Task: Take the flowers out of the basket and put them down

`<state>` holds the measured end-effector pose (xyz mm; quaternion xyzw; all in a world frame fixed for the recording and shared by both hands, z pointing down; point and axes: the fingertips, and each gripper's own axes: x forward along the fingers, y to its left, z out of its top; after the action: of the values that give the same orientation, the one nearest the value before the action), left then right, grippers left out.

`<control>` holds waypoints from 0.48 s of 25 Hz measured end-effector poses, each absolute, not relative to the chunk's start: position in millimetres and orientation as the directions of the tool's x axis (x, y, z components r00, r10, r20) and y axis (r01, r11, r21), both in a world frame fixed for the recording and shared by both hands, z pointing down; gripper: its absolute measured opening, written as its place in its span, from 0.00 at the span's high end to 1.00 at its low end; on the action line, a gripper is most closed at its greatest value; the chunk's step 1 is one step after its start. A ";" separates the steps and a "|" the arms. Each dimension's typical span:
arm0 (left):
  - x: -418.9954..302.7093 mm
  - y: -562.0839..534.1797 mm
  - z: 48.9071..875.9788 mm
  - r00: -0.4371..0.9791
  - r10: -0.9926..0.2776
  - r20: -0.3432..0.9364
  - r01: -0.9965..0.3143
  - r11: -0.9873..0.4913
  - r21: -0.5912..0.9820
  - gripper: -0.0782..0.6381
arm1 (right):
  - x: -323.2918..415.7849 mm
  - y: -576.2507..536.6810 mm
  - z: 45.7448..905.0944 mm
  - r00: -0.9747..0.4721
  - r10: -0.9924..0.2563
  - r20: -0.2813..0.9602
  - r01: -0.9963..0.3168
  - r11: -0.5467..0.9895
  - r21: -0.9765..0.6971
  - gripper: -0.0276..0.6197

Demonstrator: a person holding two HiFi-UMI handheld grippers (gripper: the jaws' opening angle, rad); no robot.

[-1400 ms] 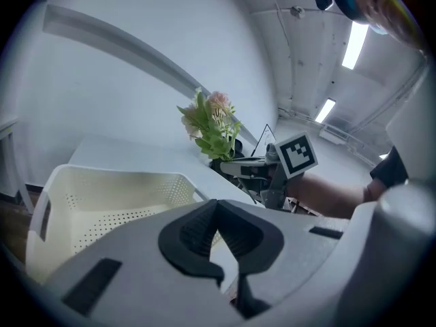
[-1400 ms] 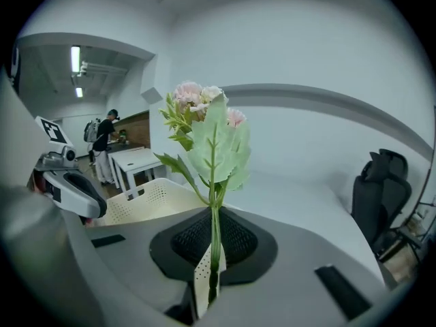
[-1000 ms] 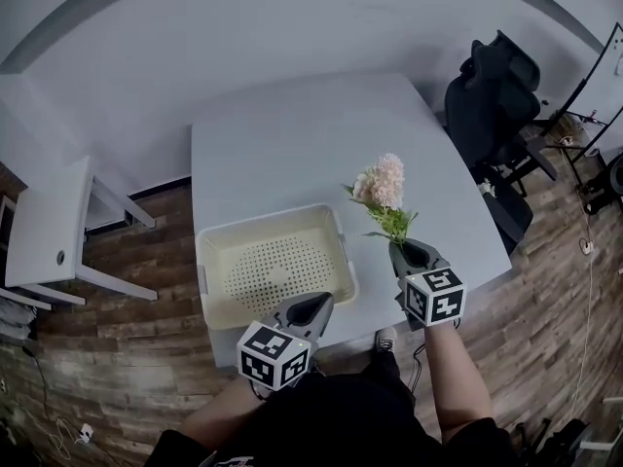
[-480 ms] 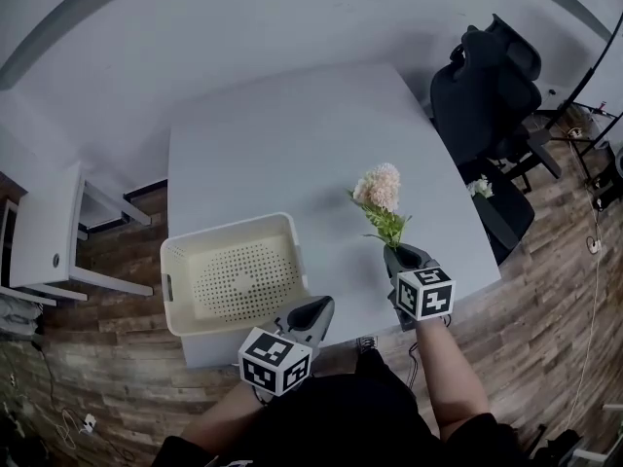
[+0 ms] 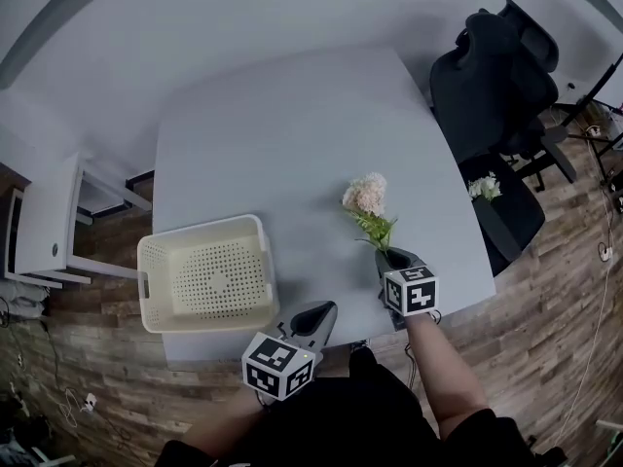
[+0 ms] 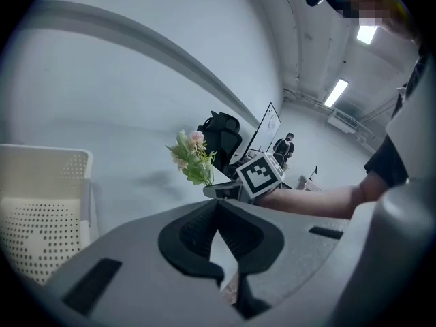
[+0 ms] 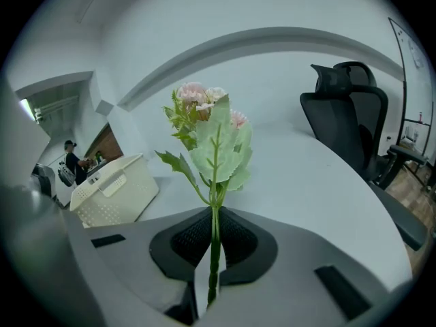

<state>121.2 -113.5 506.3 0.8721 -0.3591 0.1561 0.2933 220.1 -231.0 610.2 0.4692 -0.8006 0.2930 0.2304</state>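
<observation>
Head view showed the right gripper [image 5: 389, 257] with its fingers pinching the flowers [image 5: 367, 195] by the stem, blooms upright over the near right part of the desk [image 5: 292, 125], well apart from the basket [image 5: 200, 228] at the near left corner. The left gripper [image 5: 321, 309] hung at the near edge, fingers pressed together on nothing.

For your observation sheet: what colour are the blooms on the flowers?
The flowers have pale pink blooms; the right gripper view shows them best.

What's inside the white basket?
Nothing shows inside the basket, only its bare holed floor. The flowers are outside it, clamped in the right gripper. The basket's near wall may hide a thin strip.
</observation>
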 end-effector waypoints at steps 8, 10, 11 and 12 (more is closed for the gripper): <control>148.5 -122.3 532.7 0.638 -0.556 0.532 -0.769 -0.487 0.414 0.88 | 231.0 -249.8 654.6 -0.490 -0.534 0.689 -0.858 0.435 -0.273 0.91; 150.0 -123.6 536.7 0.622 -0.565 0.542 -0.783 -0.464 0.415 0.88 | 231.9 -254.0 662.9 -0.492 -0.516 0.701 -0.854 0.444 -0.272 0.91; 150.5 -124.0 538.3 0.614 -0.569 0.546 -0.789 -0.453 0.415 0.88 | 232.1 -255.6 666.7 -0.492 -0.508 0.707 -0.852 0.448 -0.270 0.91; 150.9 -123.9 539.7 0.606 -0.574 0.550 -0.795 -0.443 0.414 0.88 | 232.1 -256.9 670.1 -0.493 -0.501 0.712 -0.850 0.454 -0.269 0.91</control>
<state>150.9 -123.9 539.7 0.8328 -0.4109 0.1670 0.3312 232.1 -256.9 670.1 0.4191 -0.8055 0.3122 0.2795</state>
